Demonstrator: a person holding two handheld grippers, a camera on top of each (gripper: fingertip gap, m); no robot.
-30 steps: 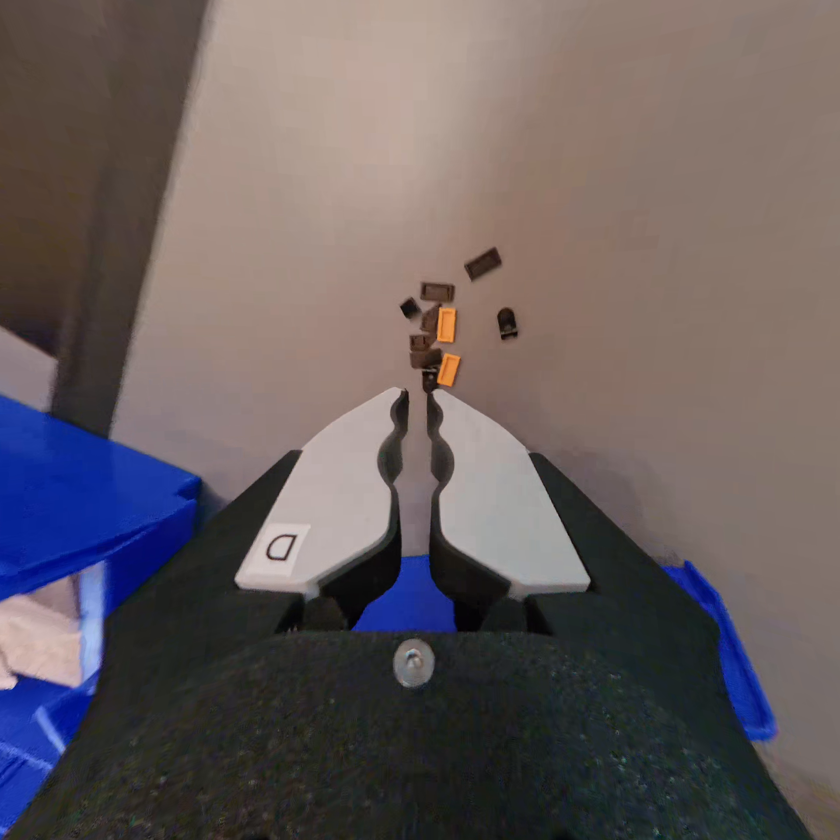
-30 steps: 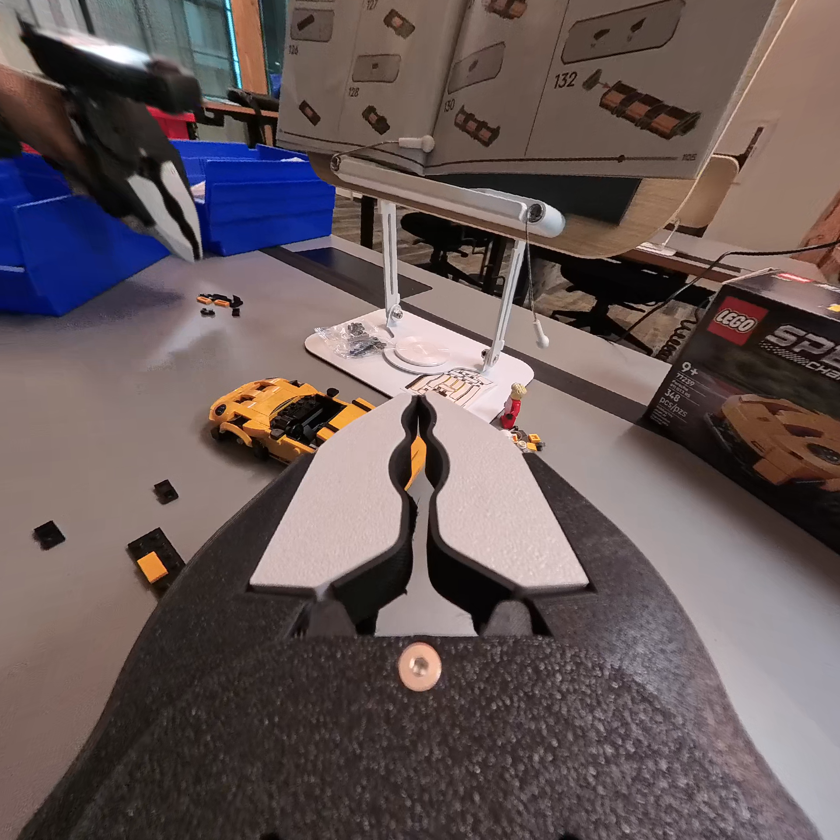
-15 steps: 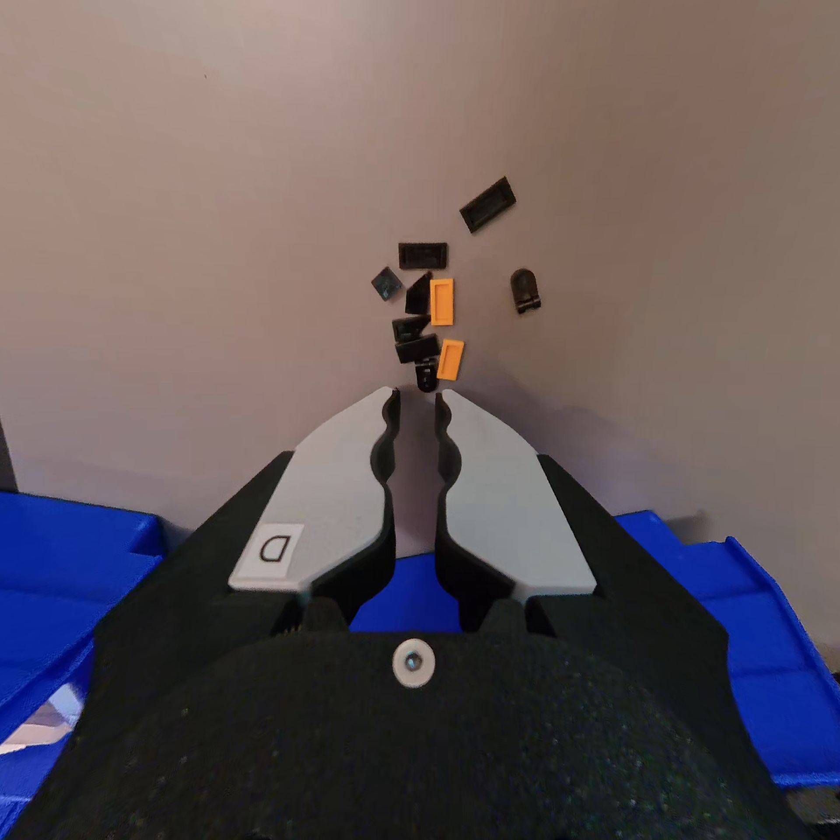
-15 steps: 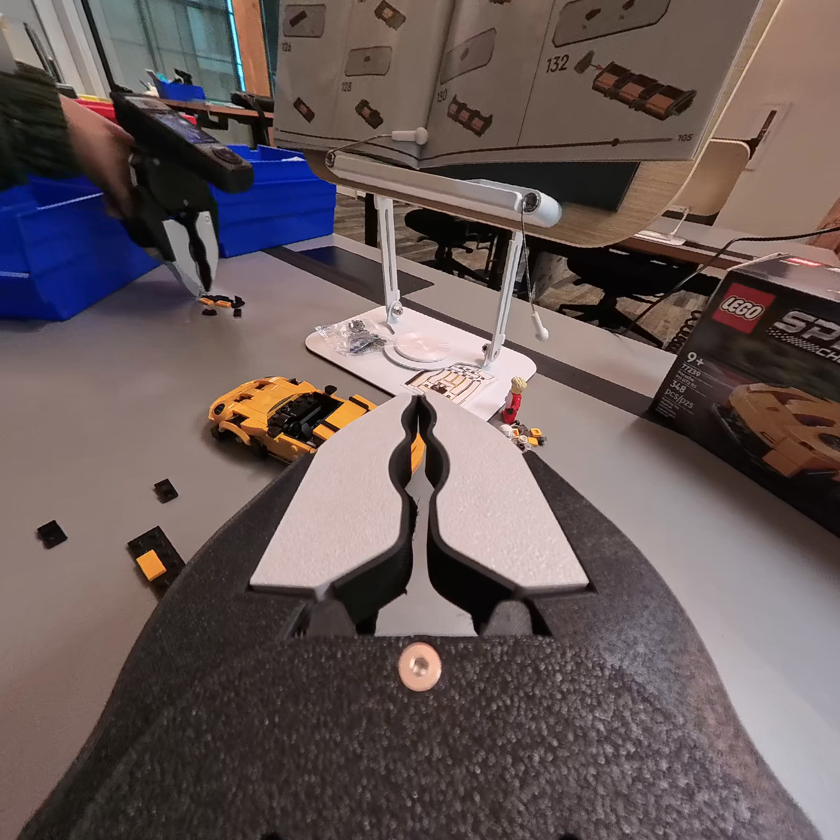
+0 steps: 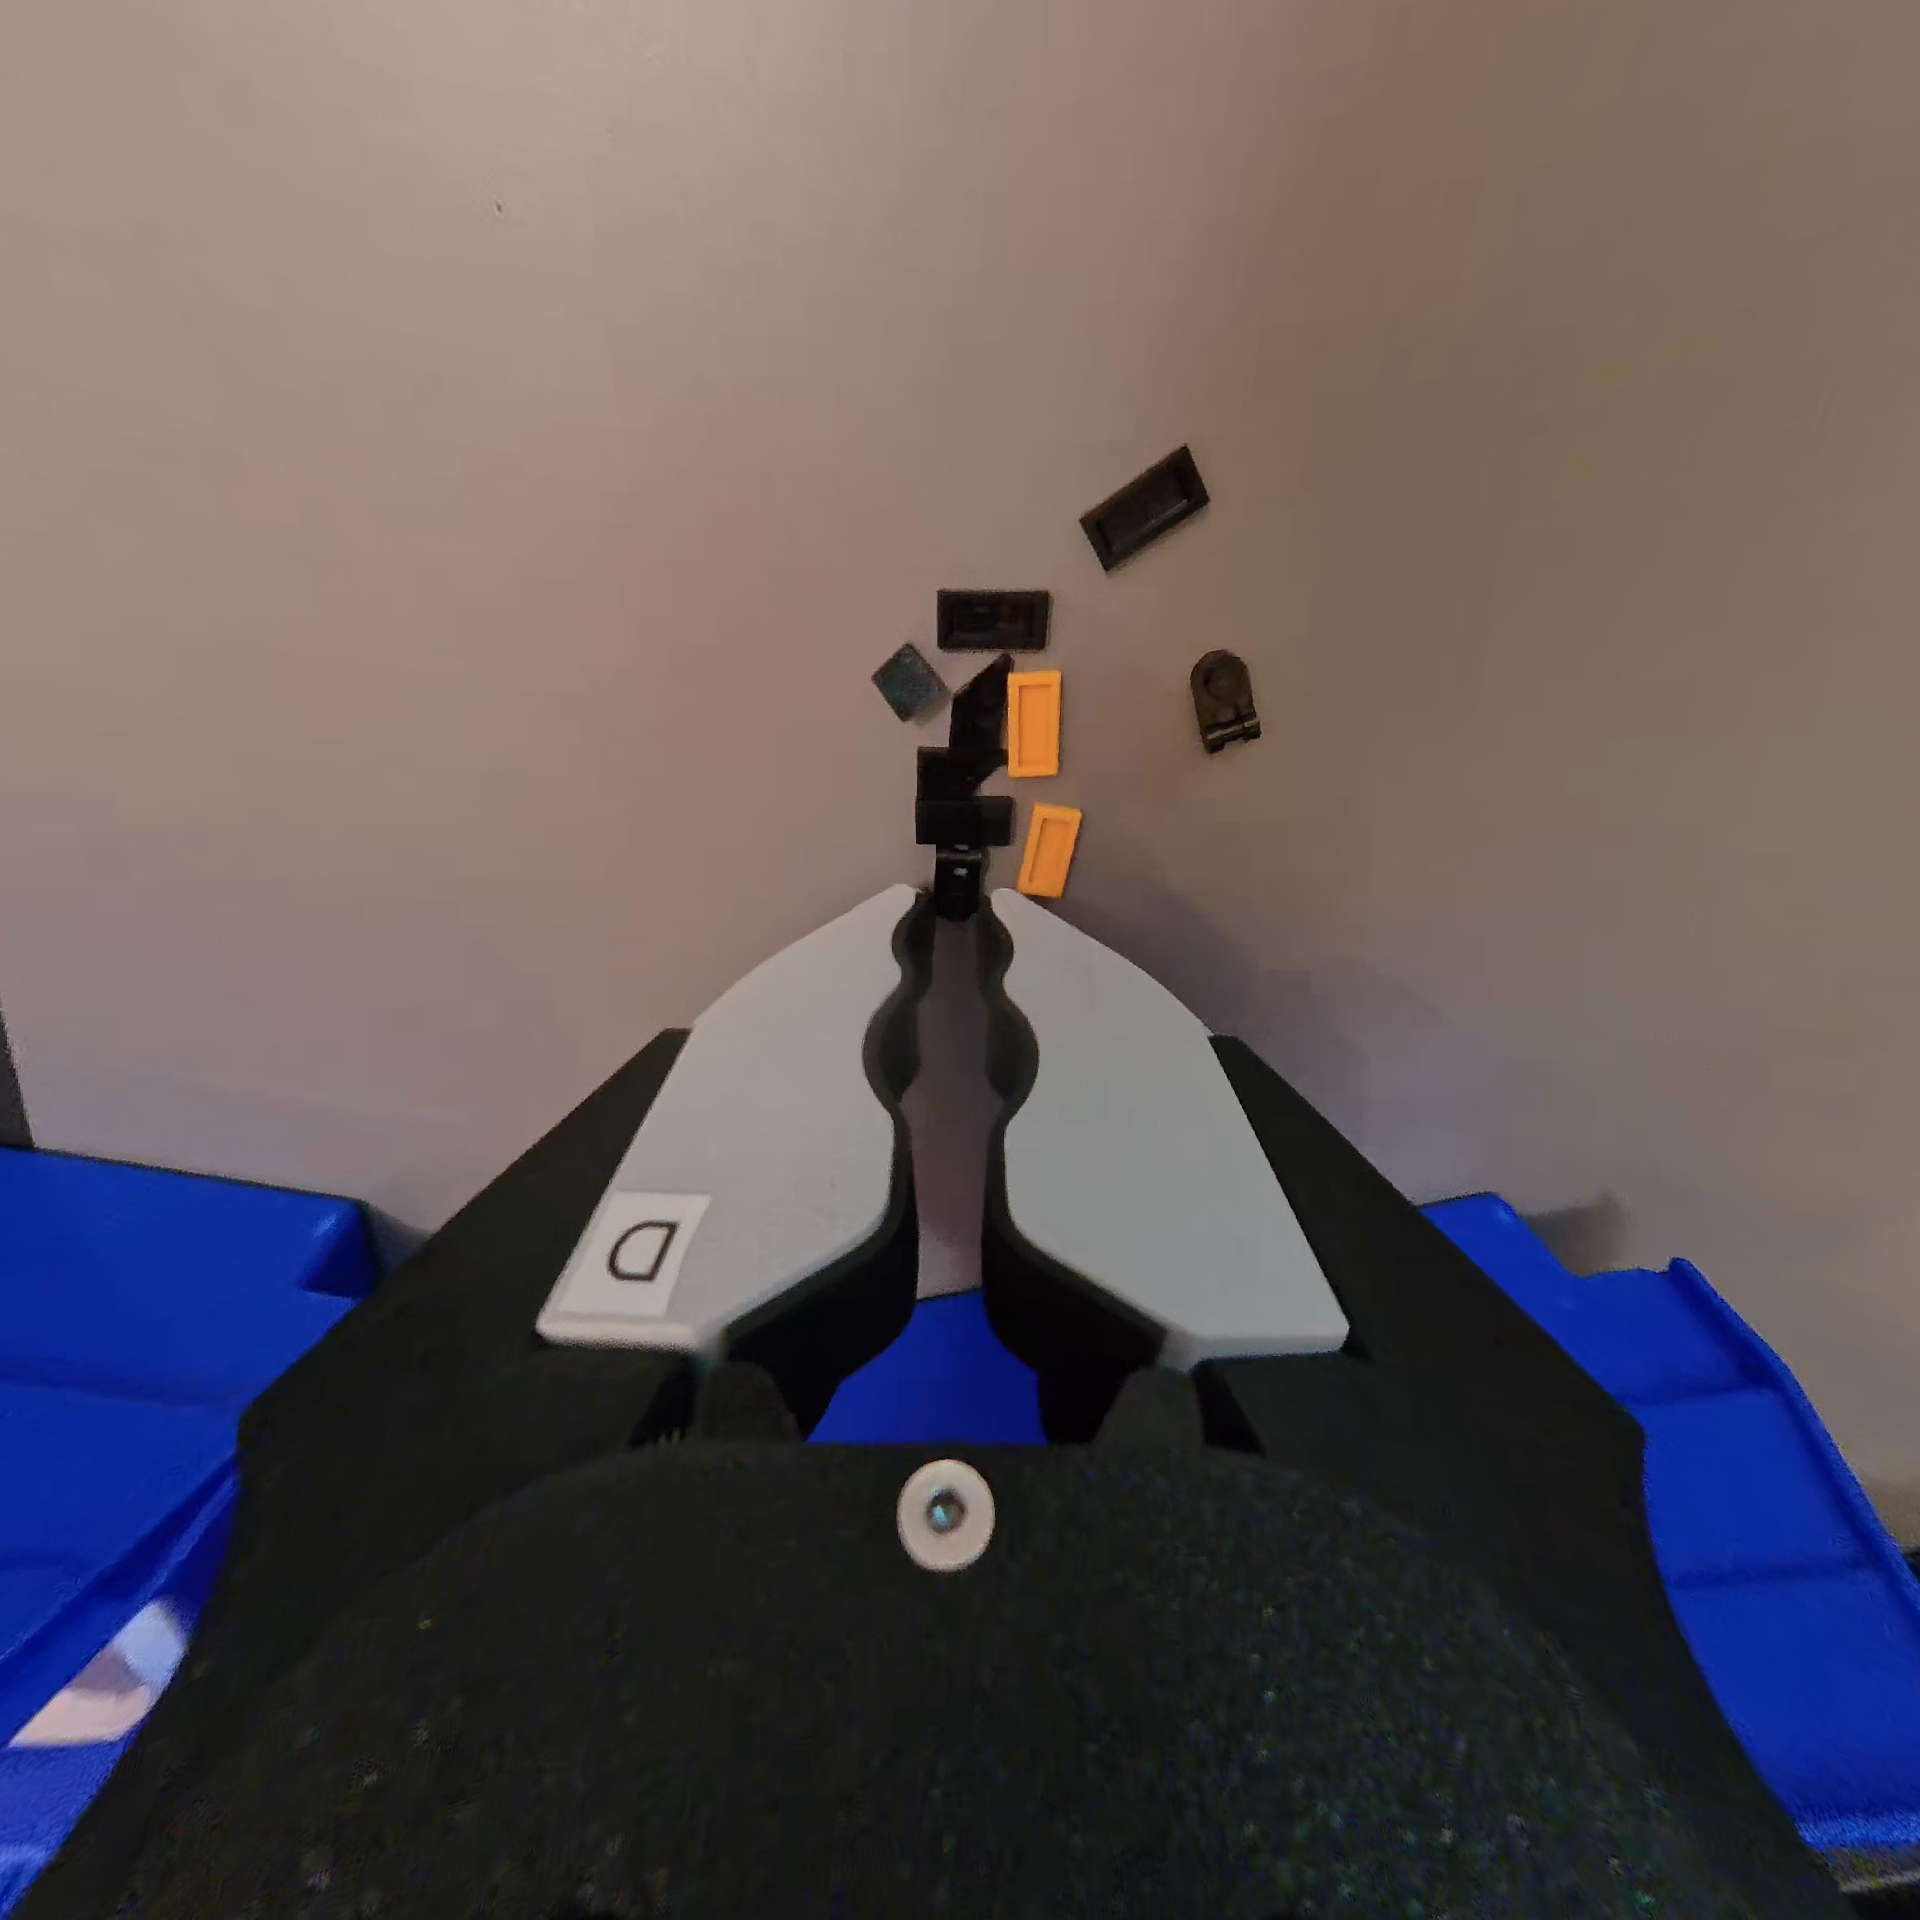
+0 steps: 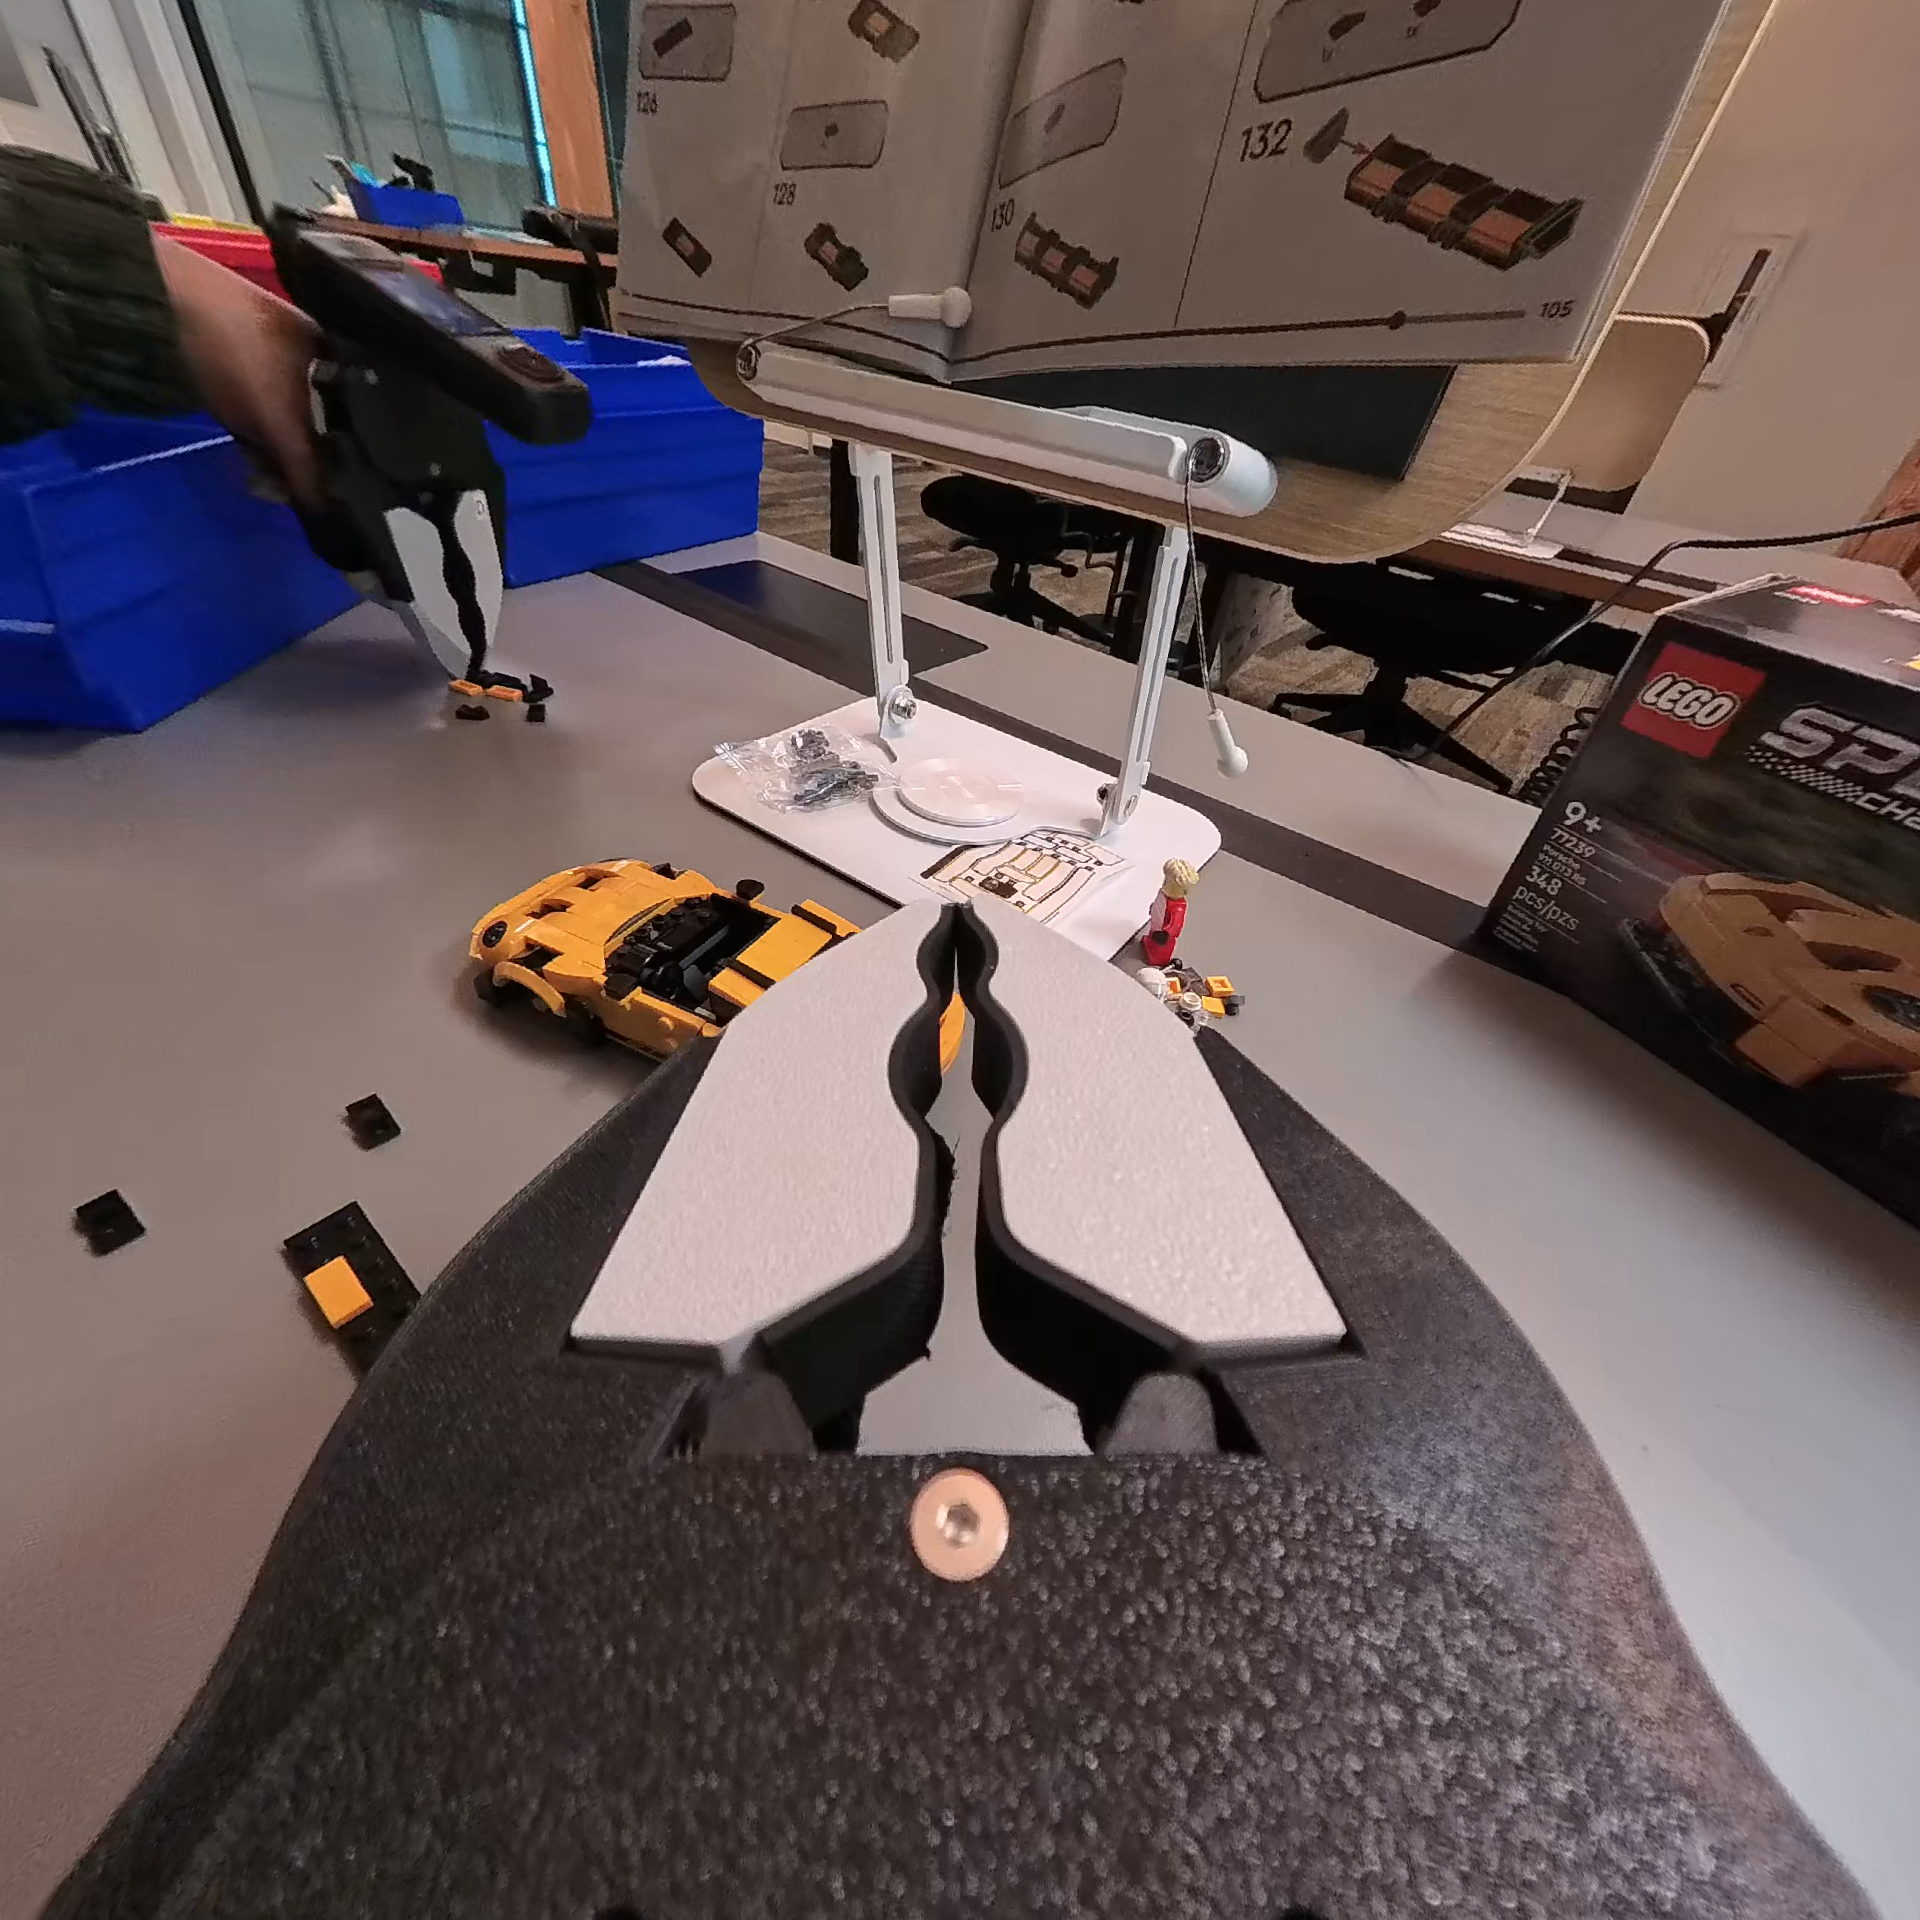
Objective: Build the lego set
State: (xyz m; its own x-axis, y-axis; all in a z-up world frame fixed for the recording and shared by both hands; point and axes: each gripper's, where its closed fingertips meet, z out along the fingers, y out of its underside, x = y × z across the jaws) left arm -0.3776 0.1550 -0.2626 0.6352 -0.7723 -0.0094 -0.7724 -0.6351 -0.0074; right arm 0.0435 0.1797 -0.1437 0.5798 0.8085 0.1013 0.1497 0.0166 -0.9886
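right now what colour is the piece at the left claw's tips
Black. The small piece sits between the left claw tips, clearest in the left wrist view.

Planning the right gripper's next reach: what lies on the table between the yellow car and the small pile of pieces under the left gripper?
Right wrist view: bare grey table between the yellow car and the pile of pieces under the left gripper.

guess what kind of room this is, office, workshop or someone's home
Probably an office or lab workspace. Office chairs stand on carpet behind the grey table, blue storage bins line its edge, and an instruction booklet sits on a stand.
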